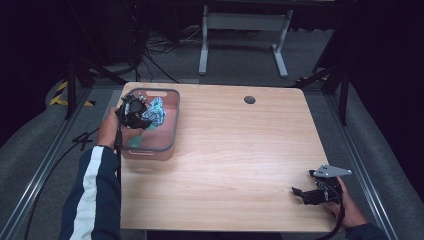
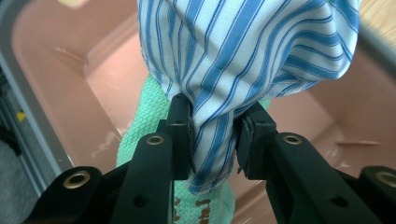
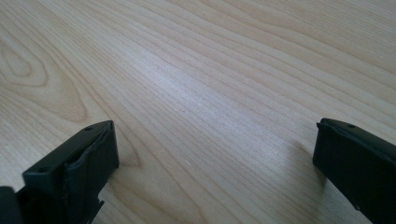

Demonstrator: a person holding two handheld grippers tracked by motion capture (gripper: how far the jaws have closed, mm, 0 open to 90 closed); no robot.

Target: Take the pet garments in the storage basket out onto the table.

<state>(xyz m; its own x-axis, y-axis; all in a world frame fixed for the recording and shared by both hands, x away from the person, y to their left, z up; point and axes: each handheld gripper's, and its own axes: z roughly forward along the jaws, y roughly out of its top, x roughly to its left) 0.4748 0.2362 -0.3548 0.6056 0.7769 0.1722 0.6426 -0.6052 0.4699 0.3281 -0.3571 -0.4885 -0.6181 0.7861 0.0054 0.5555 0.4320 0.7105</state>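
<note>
A pink plastic bin (image 1: pixel 172 127) stands at the table's left side. Over it my left gripper (image 1: pixel 136 114) is shut on a blue-and-white striped cloth (image 1: pixel 150 116). In the left gripper view the striped cloth (image 2: pixel 243 60) is bunched between the two jaws of the left gripper (image 2: pixel 214 135), with a green textured cloth (image 2: pixel 149 116) hanging just behind it above the bin's floor (image 2: pixel 60 79). My right gripper (image 1: pixel 303 194) rests low near the table's front right corner, open. Its own view shows the right gripper (image 3: pixel 215 154) with jaws wide apart over bare wood.
The wooden table (image 1: pixel 240 150) has a dark round cable hole (image 1: pixel 249 99) at the back. A white desk frame (image 1: pixel 240 35) and cables lie on the floor beyond. Black poles stand at both sides.
</note>
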